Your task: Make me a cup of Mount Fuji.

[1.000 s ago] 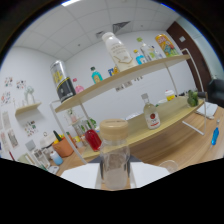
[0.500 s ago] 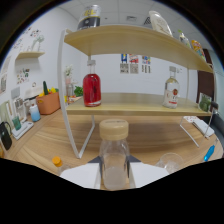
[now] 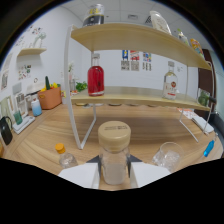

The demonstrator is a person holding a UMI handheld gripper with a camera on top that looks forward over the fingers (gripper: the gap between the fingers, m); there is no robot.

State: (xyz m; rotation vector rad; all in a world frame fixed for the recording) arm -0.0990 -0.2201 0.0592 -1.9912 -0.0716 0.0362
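A clear bottle with a tan wooden cap stands upright between my fingers, and my gripper is shut on its body. The white fingers press on it from both sides. Just to the right of the bottle, an empty clear glass cup rests on the wooden table. Beyond the bottle stands a two-tier wooden shelf. Its lower board carries a red bottle and a clear bottle with a red label.
A small clear bottle with a yellow cap lies on the table left of my fingers. An orange pot and small containers sit at the far left. Jars stand on the top shelf. A blue object lies at the right.
The view has swung and levelled, so the shelf now faces me squarely and closer. The capped bottle has stayed between my fingers throughout.
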